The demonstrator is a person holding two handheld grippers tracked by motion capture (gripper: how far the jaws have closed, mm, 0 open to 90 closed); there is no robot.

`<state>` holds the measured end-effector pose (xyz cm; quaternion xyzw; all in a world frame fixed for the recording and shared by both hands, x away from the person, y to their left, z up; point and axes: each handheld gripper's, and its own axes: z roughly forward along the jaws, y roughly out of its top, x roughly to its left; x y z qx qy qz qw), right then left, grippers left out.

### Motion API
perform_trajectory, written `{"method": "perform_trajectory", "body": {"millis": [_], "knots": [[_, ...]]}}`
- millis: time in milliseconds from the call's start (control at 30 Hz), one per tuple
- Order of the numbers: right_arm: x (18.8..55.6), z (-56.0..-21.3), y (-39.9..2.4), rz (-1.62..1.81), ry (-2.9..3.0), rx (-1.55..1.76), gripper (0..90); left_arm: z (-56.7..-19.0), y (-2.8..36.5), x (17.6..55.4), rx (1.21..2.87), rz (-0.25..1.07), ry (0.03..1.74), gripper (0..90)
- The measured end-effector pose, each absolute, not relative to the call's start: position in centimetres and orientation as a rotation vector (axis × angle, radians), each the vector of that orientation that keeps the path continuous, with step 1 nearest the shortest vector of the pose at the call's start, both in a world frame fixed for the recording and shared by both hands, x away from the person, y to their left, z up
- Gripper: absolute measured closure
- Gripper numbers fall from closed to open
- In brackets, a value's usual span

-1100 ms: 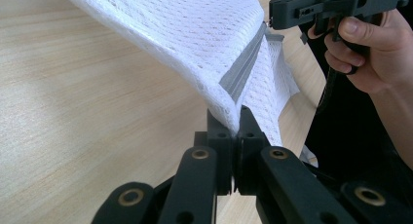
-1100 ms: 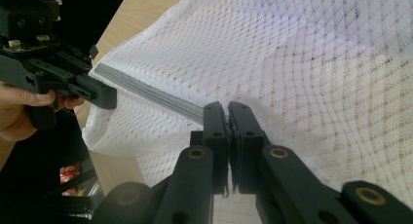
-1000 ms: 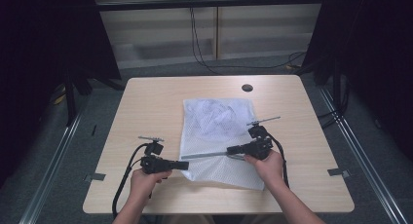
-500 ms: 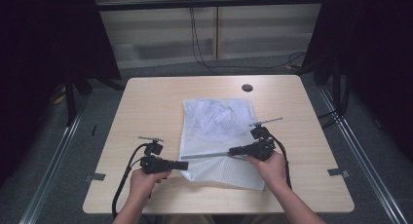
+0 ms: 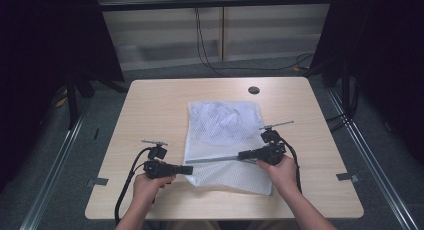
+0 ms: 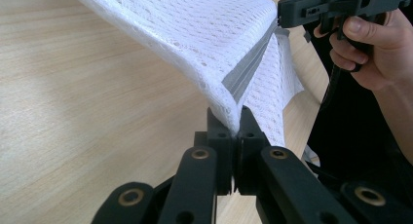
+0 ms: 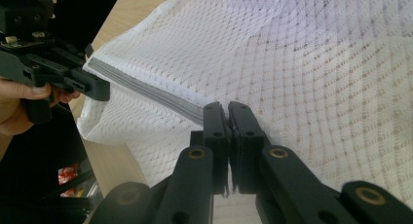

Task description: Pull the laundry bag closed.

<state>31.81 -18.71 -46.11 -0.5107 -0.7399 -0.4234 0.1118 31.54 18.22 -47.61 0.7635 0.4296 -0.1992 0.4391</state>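
Mesh bag [image 5: 222, 135]: centre of table [image 5: 150, 105], grey zip strip stretched taut. Left gripper [image 5: 187, 169], lower left: jaws pinching bag corner. Right gripper [image 5: 242, 154], centre right: jaws clamped on zip.

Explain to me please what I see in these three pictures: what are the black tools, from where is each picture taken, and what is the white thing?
A person sits at a wooden table and holds a hand tool in each hand. Each tool is a gripper with two black jaws that pinch like tongs.

The high view comes from a fixed camera above the table. There the left gripper is at the left and the right gripper at the right. The other two pictures come from small cameras riding on the grippers, looking along their own jaws.

On the table lies a white mesh bag with a grey zipper strip running across it; something white seems to be inside.

Both grippers are shut on the bag along that strip: the left at the bag's edge, the right farther along, lifting the strip taut between them.
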Motion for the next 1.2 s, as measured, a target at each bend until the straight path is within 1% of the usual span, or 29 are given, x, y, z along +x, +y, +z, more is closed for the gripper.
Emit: {"method": "perform_trajectory", "body": {"millis": [1200], "knots": [[31.57, -46.18, -19.63, -1.250, -2.181, -1.500, 86.9, -47.62, 18.24, 31.51, 1.895, -0.503, 1.073, 88.3]]}}
